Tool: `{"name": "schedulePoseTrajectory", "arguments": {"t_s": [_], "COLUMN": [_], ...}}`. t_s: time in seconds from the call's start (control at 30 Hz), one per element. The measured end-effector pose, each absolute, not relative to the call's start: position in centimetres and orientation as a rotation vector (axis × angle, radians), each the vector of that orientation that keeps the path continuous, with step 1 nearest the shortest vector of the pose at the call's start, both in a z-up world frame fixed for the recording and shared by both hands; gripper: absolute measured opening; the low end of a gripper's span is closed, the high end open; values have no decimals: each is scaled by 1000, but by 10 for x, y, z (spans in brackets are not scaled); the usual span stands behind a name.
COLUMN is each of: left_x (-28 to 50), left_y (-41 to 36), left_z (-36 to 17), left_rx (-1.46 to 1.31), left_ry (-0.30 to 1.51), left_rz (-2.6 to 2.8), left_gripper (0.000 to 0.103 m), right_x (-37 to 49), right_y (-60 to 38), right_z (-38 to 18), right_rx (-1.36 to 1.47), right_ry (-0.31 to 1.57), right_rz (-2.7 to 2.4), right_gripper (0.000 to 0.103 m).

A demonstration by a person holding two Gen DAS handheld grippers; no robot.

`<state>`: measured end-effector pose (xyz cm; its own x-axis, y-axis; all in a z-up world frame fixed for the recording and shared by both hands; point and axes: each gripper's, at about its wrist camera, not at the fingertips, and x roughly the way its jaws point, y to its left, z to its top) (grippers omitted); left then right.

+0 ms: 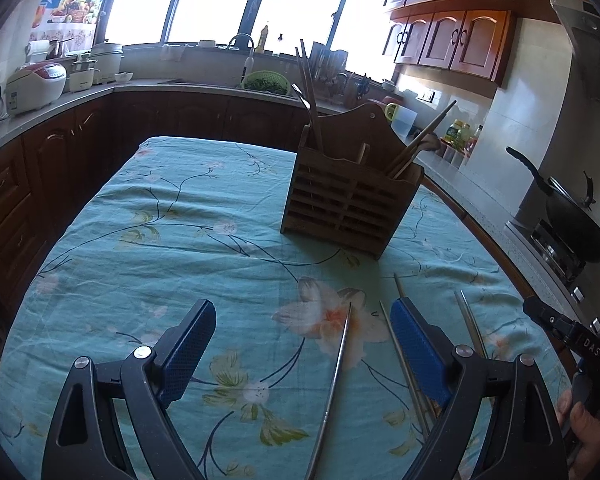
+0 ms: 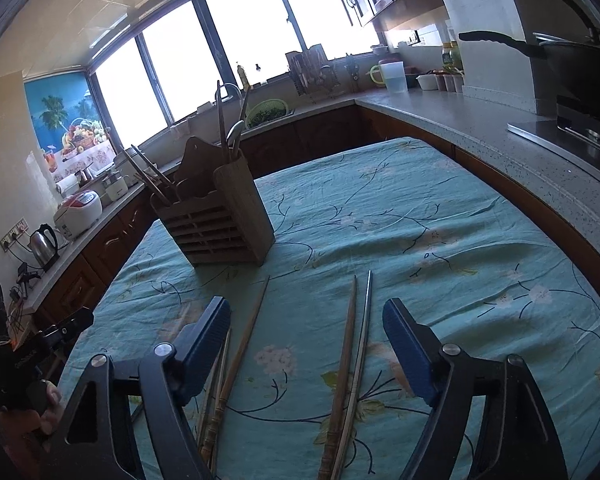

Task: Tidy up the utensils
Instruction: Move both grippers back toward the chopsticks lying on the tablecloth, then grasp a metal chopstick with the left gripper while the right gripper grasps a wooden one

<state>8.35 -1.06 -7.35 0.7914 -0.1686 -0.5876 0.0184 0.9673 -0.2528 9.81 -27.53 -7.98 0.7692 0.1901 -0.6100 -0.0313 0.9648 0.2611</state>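
On the table, a teal cloth (image 1: 188,216) with flowers covers the top, and a wooden utensil holder (image 1: 350,204) stands on it. It has slats on its front and a tall back board. Some chopsticks and a metal spoon (image 2: 235,130) stick up out of the holder, leaning this way and that.

Near the holder, on the side closer to the cameras, more sticks lie flat on the cloth. They do not touch the holder. From the right wrist view, a wooden chopstick (image 2: 342,364) and a metal chopstick (image 2: 363,344) lie side by side, almost touching. Another wooden chopstick (image 2: 246,344) lies a little apart from them, with its tip pointing toward the holder. A thinner stick lies just beside it, partly hidden by a blue pad.

The right gripper (image 2: 306,344) hangs over the cloth, on the near side of the holder. Its jaws are wide apart and hold nothing. The pair of chopsticks lies between its blue pads.

The left gripper (image 1: 304,348) also hangs over the cloth, on the near side of the holder. Its jaws are wide apart too, with nothing in them. A thin metal stick (image 1: 334,384) lies between its pads, on a big printed flower.

Behind the holder a kitchen counter (image 2: 460,120) runs under big bright windows. A rice cooker (image 1: 36,86) and a kettle (image 2: 44,246) sit on it. A black wok (image 1: 576,224) sits on the stove, off to the holder's right.
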Motion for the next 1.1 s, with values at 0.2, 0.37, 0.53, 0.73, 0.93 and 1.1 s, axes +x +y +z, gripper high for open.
{"name": "schedulePoseTrajectory", "arguments": {"t_s": [0.2,0.37,0.53,0.73,0.93,1.1], "left_x": [108,129,151,175,200,206], "left_y": [-30,-41,-48,-63,-80,-97], "left_z": [-79,-84,-92,-108,-130,-133], "left_rx": [-172,-133,-109,-55,3,93], "left_ry": [756,820,871,912,985,969], "left_rz": [-120,-146,-170,-211,-230,-229], "left_gripper": [79,69,61,54,32,23], "right_x": [119,138,160,185,199,205], "right_y": [-273,-269,-269,-274,-272,-264], "right_z": [-94,-106,-119,-133,-145,-145], "right_rx": [236,222,197,165,123,47], "right_ry": [757,818,883,944,983,981], "right_rz": [132,142,130,81,70,49], "right_gripper": [51,38,29,20,20,17]}}
